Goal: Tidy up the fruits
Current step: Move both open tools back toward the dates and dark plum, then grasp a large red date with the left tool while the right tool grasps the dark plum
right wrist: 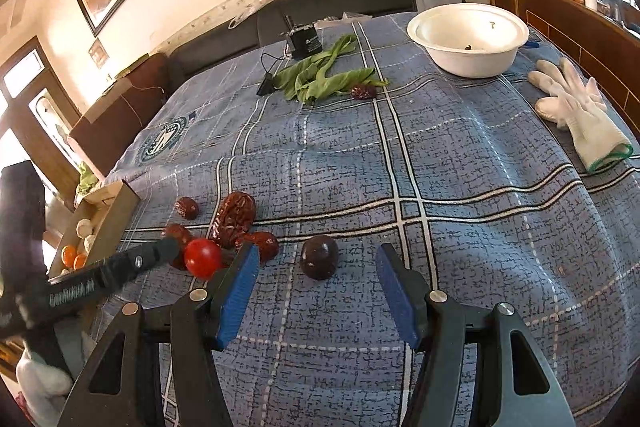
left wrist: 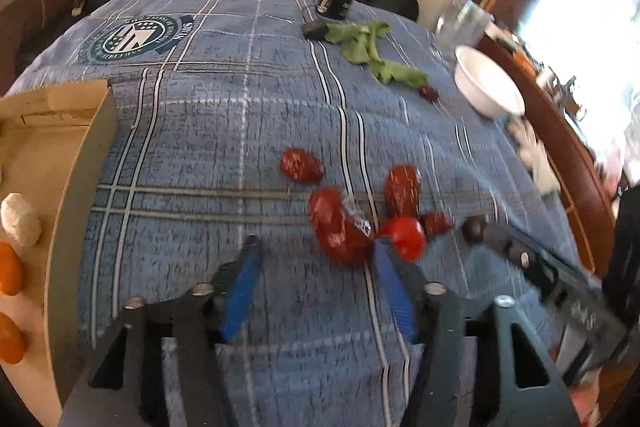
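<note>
Several red dates [left wrist: 300, 165] [right wrist: 236, 213] and a cherry tomato [left wrist: 404, 237] [right wrist: 203, 257] lie clustered on the blue plaid cloth [right wrist: 460, 187]. A dark round fruit [right wrist: 319, 257] [left wrist: 474, 228] lies apart to their right. My left gripper [left wrist: 314, 251] is open, its right fingertip touching the tomato and a date [left wrist: 340, 231]. My right gripper [right wrist: 314, 259] is open, with the dark fruit between its fingertips, just beyond them. One more date [right wrist: 363, 91] [left wrist: 428, 92] lies by green leaves [right wrist: 320, 75].
A cardboard box [left wrist: 80, 187] [right wrist: 112, 223] at the left holds orange fruits [left wrist: 8, 269] and a pale one [left wrist: 20, 221]. A white bowl [right wrist: 468, 39] [left wrist: 488, 83] stands at the far right, white gloves [right wrist: 576, 111] beside it. A black device [right wrist: 306, 43] stands at the back.
</note>
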Motion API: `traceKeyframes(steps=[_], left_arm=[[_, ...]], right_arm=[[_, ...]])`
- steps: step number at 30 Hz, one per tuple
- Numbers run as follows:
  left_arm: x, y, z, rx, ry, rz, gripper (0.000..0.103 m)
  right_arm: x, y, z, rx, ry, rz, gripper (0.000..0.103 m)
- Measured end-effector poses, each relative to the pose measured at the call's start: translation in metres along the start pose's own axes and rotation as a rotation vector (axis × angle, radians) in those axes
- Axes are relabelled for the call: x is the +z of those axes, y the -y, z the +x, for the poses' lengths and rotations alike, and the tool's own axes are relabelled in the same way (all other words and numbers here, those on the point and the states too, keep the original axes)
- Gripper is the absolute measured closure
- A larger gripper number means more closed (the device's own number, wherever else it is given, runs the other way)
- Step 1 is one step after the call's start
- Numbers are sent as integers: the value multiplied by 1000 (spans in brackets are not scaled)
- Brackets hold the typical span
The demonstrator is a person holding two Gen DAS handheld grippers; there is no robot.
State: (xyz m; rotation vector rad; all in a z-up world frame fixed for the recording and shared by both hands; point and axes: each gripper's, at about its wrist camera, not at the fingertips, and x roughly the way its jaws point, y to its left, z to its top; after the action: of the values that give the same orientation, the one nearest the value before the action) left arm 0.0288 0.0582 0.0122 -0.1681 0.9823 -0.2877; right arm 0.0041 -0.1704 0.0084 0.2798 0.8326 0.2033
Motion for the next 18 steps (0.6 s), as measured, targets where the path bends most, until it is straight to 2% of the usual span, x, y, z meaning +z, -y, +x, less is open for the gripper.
traceKeyframes(steps=[1, 2, 8, 11, 18], left_arm=[[-2, -1, -2, 7, -1, 6, 65], [-5, -3, -4, 13, 2, 9, 67], [-8, -20, -12, -29, 53, -39, 66], [-5, -19, -13, -35, 70, -50, 62], [9, -12, -16, 16, 96, -39, 59]], right_arm=[[0, 0, 1, -2, -5, 0, 38], [-1, 0, 2, -5, -11, -1, 38], [-3, -7, 10, -44, -26, -38, 38], [-2, -10, 13, -61, -27, -49, 38], [1, -19, 21, -114, -47, -96, 42]])
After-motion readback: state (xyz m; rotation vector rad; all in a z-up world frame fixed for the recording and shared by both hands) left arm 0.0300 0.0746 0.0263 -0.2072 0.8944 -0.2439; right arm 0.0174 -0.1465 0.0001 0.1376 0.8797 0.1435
